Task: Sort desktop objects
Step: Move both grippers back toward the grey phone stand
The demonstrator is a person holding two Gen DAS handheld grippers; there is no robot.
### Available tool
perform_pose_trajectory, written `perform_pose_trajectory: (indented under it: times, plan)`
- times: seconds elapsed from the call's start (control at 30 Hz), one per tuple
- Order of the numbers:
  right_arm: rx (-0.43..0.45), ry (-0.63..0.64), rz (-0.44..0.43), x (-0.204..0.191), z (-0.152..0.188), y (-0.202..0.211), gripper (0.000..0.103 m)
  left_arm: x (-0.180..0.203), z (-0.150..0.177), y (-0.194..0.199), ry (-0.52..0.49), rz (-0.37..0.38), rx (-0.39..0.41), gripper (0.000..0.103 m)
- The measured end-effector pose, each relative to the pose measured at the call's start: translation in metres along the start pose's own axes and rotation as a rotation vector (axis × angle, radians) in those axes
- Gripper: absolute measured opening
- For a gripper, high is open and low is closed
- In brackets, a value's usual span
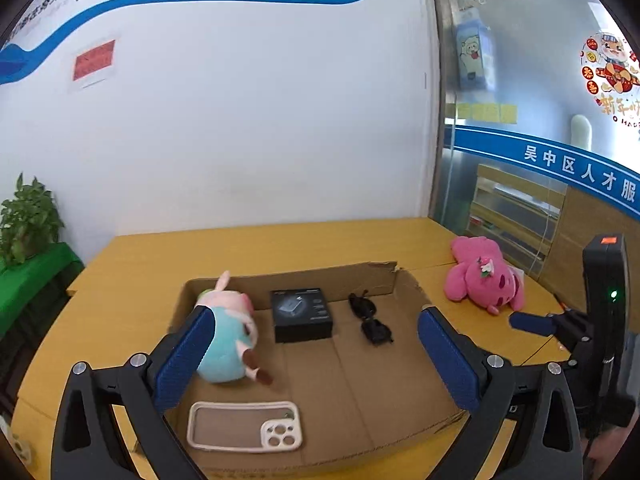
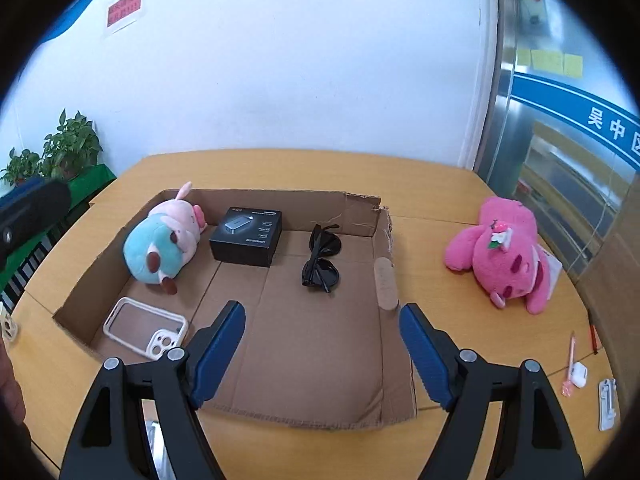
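A shallow cardboard box [image 1: 360, 280] [image 2: 280, 200] lies on the yellow table. In it are a teal-and-pink plush [image 1: 230, 340] [image 2: 160, 246], a black carton [image 1: 302, 314] [image 2: 246, 236], black sunglasses [image 1: 370, 320] [image 2: 322, 260] and a clear phone case [image 1: 244, 426] [image 2: 146, 328]. A pink plush bear [image 1: 484, 276] [image 2: 500, 252] lies on the table right of the box. My left gripper [image 1: 316, 332] is open and empty above the box. My right gripper [image 2: 322, 330] is open and empty above the box's near right part; it also shows in the left wrist view [image 1: 528, 322].
White earbuds case [image 2: 578, 374], a pink pen [image 2: 570, 364] and a white clip [image 2: 608, 400] lie on the table at the right. Potted plants [image 2: 60, 152] stand on a green surface at the left. A wall is behind, a glass partition on the right.
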State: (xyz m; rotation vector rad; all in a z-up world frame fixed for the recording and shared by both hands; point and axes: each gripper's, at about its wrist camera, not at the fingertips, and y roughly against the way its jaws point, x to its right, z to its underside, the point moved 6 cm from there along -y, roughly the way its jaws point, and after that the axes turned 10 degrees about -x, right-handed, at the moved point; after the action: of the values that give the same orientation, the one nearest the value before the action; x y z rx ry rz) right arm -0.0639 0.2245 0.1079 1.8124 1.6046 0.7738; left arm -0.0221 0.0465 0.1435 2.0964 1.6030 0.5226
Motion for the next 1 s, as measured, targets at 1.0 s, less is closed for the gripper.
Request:
perform_pose_trajectory:
  times: [1.0]
  plan:
    - [0.015, 0.008, -0.069, -0.032, 0.045, 0.045, 0.080, -0.011, 0.075, 0.040, 0.054, 0.006, -0.132, 0.103]
